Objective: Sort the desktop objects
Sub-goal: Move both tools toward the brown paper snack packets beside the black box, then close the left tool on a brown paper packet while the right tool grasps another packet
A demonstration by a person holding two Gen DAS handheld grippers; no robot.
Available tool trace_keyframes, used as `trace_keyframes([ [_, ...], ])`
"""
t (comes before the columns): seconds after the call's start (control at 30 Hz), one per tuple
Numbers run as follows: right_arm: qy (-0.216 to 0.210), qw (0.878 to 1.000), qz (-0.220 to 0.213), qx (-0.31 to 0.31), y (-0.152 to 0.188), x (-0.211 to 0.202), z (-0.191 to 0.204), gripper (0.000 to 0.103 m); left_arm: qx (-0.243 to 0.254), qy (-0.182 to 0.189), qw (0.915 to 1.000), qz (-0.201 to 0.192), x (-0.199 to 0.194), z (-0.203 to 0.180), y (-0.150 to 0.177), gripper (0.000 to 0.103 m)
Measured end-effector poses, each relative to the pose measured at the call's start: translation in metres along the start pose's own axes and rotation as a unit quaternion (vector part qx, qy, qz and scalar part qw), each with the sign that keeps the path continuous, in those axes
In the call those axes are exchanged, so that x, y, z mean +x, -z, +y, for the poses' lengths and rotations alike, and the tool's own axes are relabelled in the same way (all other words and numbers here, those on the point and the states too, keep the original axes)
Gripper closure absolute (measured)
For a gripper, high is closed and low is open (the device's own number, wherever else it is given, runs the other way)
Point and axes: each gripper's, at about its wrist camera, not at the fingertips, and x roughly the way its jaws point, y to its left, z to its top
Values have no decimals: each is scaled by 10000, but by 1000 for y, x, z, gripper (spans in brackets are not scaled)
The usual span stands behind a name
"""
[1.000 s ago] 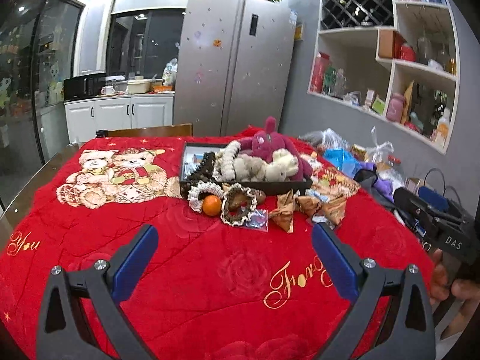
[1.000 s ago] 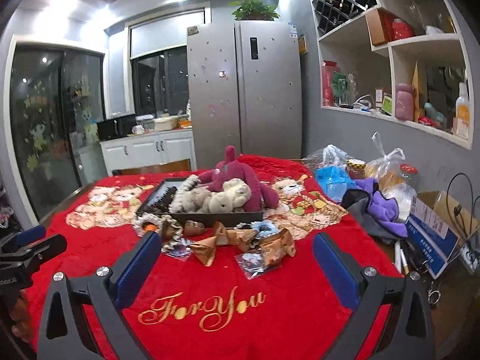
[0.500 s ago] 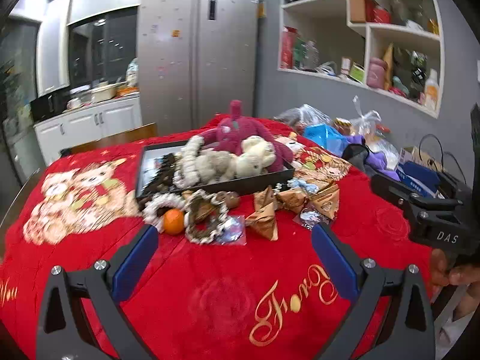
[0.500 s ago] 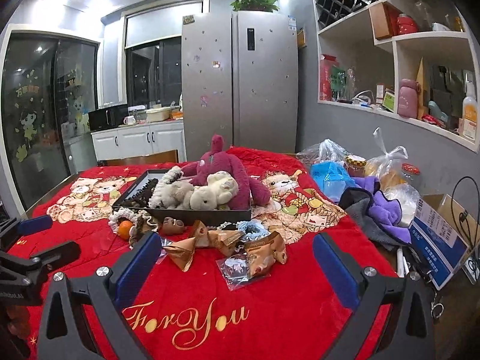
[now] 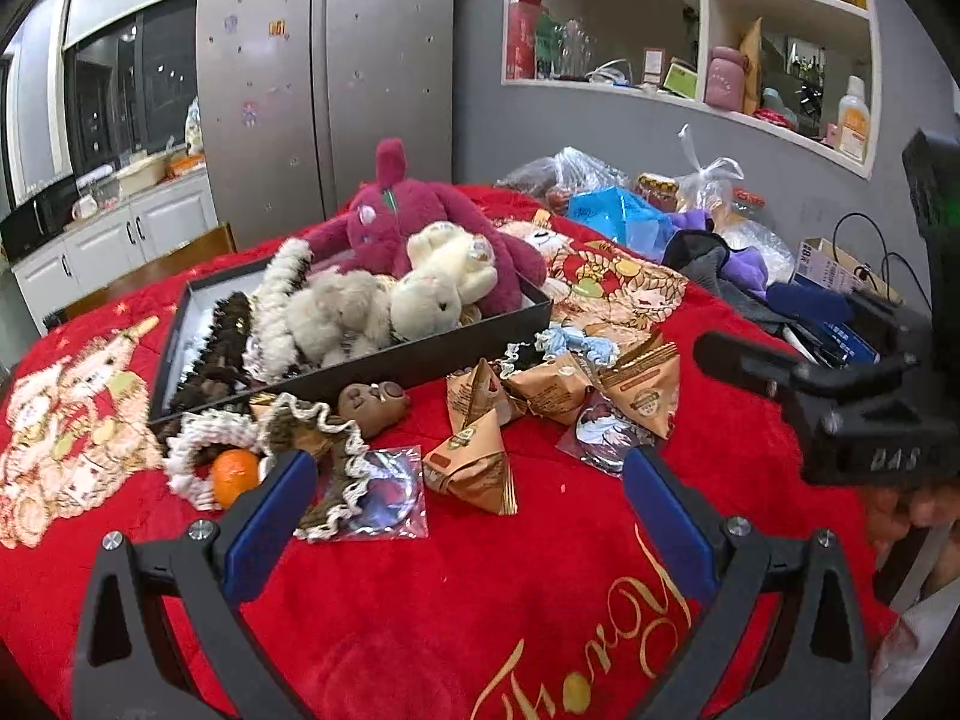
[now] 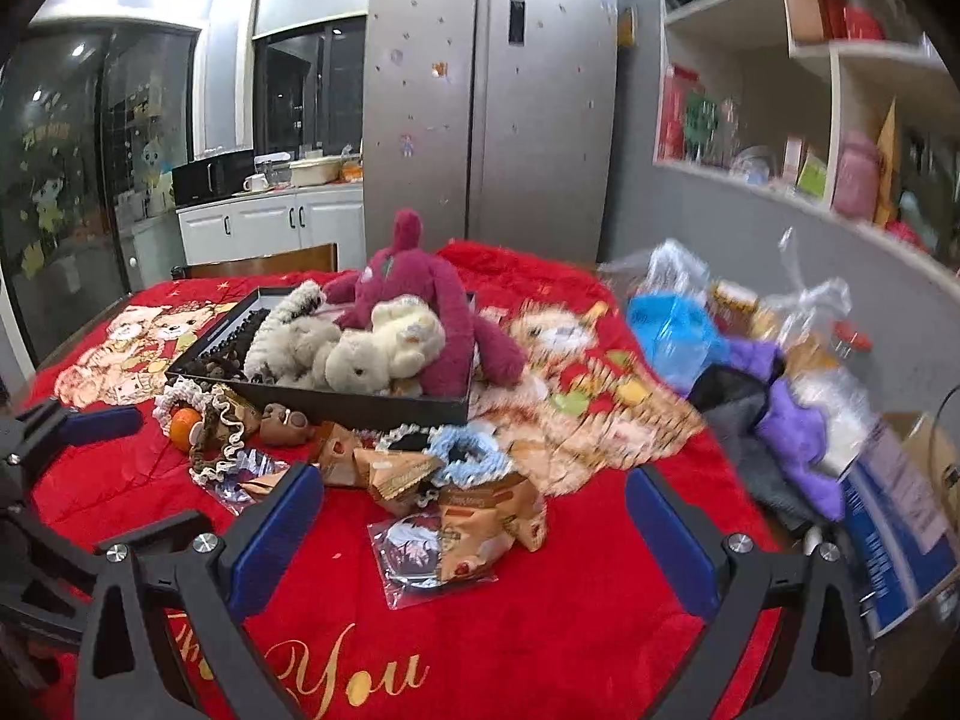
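Both tools hover wide open and empty above the red-covered bench [image 5: 456,600]; the left tool [image 5: 468,516] faces a triangular snack packet [image 5: 474,468], the right tool [image 6: 474,528] a clear sachet [image 6: 420,558]; behind them a black tray [image 5: 420,354] holds soft toys [image 5: 438,282] (an orange [image 5: 235,475] sits near its front-left corner).
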Motion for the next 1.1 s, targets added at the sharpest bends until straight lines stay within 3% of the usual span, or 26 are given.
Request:
trace_keyframes([
  [0.2, -164, 9994, 298, 66, 11, 30, -2, 0, -139, 185, 9993, 285, 36, 4, 3, 0],
  [0.43, -228, 9971, 653, 328, 20, 62, -14, 0, 128, 144, 9984, 533, 70, 6, -1, 0],
  [0.6, -391, 9948, 717, 608, 22, 70, -24, 3, 17, 395, 9965, 735, 87, 11, 6, 0],
  [0.8, -592, 9916, 909, 700, 26, 80, -22, 16, -272, 616, 9947, 781, 91, 21, 8, 0],
  [1.0, -776, 9882, 1117, 711, 32, 91, -17, 38, -22, 329, 9952, 920, 95, 9, 8, 2],
  [1.07, -693, 9884, 1144, 714, 33, 93, -16, 47, 66, 424, 9949, 910, 96, 4, 6, 10],
  [1.1, -692, 9883, 1130, 750, 34, 93, -18, 53, 87, 374, 9952, 899, 96, 3, 6, 23],
])
